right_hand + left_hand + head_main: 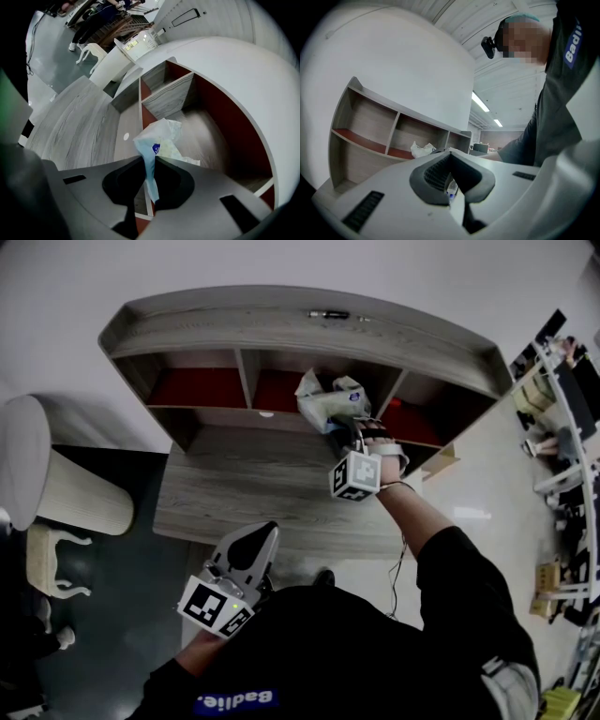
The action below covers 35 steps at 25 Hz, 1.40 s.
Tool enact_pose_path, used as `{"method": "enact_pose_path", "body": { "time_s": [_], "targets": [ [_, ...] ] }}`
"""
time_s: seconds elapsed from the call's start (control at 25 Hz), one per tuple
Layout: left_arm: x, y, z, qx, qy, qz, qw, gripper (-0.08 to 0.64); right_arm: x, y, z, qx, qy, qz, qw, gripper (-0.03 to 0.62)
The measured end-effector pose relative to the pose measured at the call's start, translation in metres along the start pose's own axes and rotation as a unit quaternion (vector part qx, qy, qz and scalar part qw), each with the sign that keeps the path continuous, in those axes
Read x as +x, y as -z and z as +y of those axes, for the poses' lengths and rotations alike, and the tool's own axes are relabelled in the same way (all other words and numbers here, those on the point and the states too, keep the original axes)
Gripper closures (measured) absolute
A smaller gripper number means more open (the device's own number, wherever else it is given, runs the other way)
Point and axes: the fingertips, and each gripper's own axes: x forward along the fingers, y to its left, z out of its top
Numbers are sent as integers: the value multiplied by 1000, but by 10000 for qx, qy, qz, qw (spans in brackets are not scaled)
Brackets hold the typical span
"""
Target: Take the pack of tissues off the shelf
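Open-plan office, ceiling strip lights (480,102), rows of desks (563,401)

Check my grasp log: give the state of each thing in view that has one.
pack of tissues: wrapper pinched, at the middle compartment of the shelf.
right tool: shut on the pack of tissues.
left tool: shut, holding nothing.

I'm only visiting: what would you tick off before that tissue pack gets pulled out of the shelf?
1. Right gripper shut on the pack of tissues: ok, wrapper pinched between its jaws.
2. Grip holds more than loose wrapper: cannot tell, only a thin fold shows.
3. Pack apart from the shelf dividers: ok in the head view.
4. Left gripper out of the way: ok, by the person's body, jaws together.
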Motion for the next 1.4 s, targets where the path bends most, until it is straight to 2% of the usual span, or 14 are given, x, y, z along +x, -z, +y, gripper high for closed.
{"method": "enact_pose_path", "body": {
  "time_s": [0.28,0.72,1.04,1.28,1.4],
  "targets": [
    [7,2,-6,-28,177,8,9998,558,-36,-10,-8,686,16,-328,9971,532],
    [21,7,-19,-47,534,74,9985,558,-103,-31,-17,1773,26,-925,9798,532],
    [30,7,-25,-63,718,69,9974,558,-146,-43,-5,2454,-208,-1280,9607,532],
    [35,8,-28,-84,815,69,9966,558,-167,-47,7,3207,-526,-1567,9326,532],
    [37,9,-29,-88,855,90,9963,558,-177,-50,11,3366,-617,-1649,9250,532]
  ]
}}
